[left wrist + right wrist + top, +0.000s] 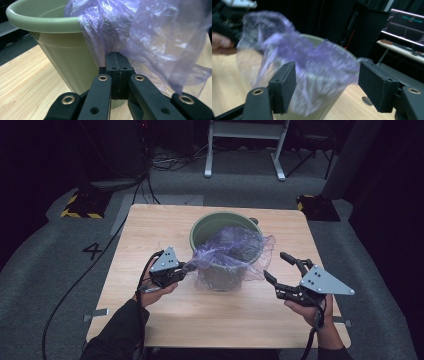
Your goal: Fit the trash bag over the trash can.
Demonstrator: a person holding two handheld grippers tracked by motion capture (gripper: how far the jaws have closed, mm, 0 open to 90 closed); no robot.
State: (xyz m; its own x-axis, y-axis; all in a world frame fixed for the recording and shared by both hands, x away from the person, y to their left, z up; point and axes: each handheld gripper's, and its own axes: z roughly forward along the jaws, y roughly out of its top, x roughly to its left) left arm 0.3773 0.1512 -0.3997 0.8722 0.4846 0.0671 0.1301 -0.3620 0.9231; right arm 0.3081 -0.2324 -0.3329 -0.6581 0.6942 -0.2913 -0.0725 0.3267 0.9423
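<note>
— What sits around the green bucket (223,236)?

— It stands in the upper middle of the high view, on the wooden surface (150,235), with a purple plastic bag (231,251) draped over its near rim and down its front. Beyond the surface, at the top of the frame, are the white legs of a frame (245,140) and loose cables on the grey floor. Two yellow-and-black striped bases (82,206) lie at the upper left and upper right of the surface.

— Anything in the way?

— The bag covers most of the bucket's near wall. The left gripper (118,65), centre left, has its fingers together, clamped on a pinch of the bag right beside the bucket wall. The right gripper (280,266), lower right, has fingers spread apart, nothing between them, clear of the bag.

— Any writing?

— A dark "4" (93,251) is marked on the floor at the left.
</note>
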